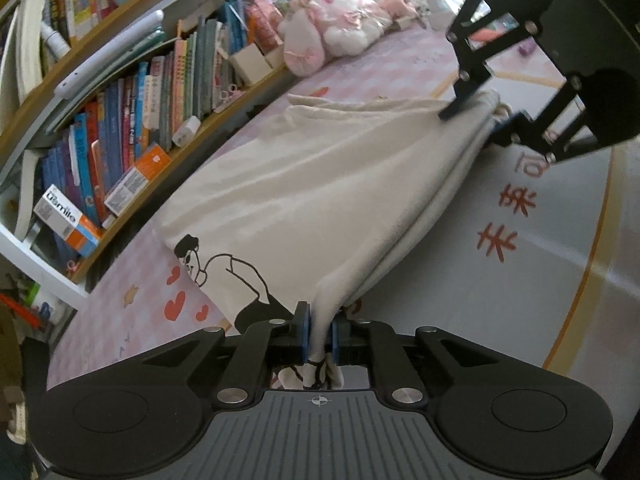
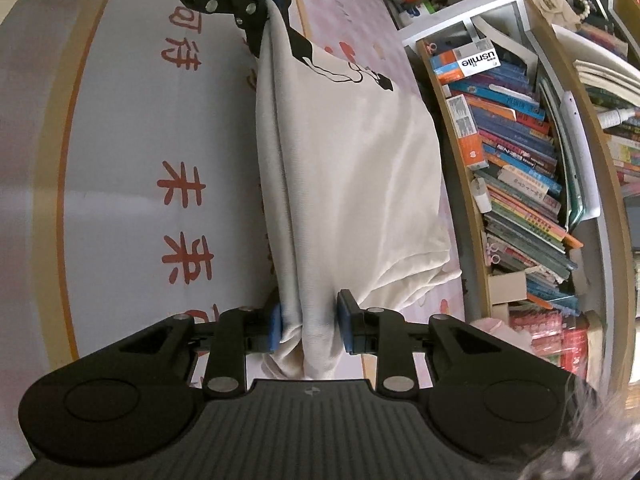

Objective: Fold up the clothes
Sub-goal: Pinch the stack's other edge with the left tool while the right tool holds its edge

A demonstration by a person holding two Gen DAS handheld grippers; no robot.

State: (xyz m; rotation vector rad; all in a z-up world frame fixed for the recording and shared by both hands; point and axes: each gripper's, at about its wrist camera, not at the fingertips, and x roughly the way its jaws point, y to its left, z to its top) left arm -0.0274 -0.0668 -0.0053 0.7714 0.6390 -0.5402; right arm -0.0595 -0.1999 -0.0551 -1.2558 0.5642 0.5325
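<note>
Beside the bookshelf (image 1: 120, 128), on a pink mat (image 1: 160, 312), both tongs, left (image 1: 320, 332) and right (image 2: 308, 326), pinch the cream printed cotton T-shirt (image 1: 304, 200) along its lifted folded edge; next, I judge, carry that edge across evenly.

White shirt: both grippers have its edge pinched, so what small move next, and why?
Probably carry the lifted edge across toward the bookshelf side. The left gripper and right gripper hold the white shirt taut, its far half resting on the mat.

I count one cream garment (image 1: 320, 200) – two grippers, left (image 1: 320, 334) and right (image 2: 310, 326) – one bookshelf (image 2: 520, 184).
</note>
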